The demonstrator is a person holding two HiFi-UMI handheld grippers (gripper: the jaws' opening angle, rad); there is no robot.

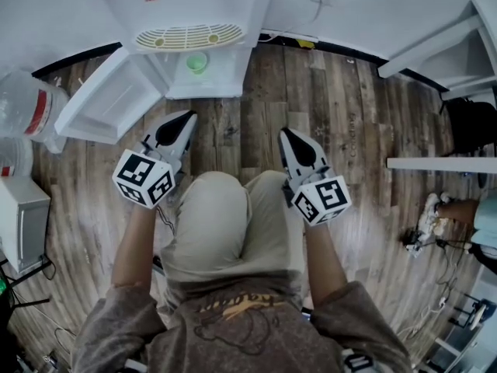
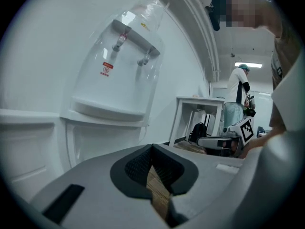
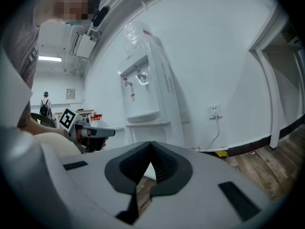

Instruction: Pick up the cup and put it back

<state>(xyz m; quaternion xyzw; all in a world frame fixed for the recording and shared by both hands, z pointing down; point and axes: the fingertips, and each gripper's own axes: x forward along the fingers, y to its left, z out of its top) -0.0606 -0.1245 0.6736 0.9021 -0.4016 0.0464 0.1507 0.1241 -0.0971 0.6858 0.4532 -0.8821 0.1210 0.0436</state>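
Observation:
A small green cup (image 1: 196, 62) stands inside the low compartment of the white water dispenser (image 1: 190, 6), whose door (image 1: 112, 99) hangs open to the left. My left gripper (image 1: 186, 116) is held above my knee, a short way in front of the compartment, pointing toward it. Its jaws are shut and hold nothing (image 2: 152, 147). Level with it on the other side, my right gripper (image 1: 285, 133) has its jaws together and is empty too (image 3: 151, 143). Neither gripper touches the cup. The cup does not show in either gripper view.
A large water bottle (image 1: 31, 107) lies on the wooden floor at the left, with a white box (image 1: 19, 224) below it. At the right stand a white table (image 1: 443, 164) and a white frame (image 1: 458, 37). A person (image 1: 466, 212) is at the right edge.

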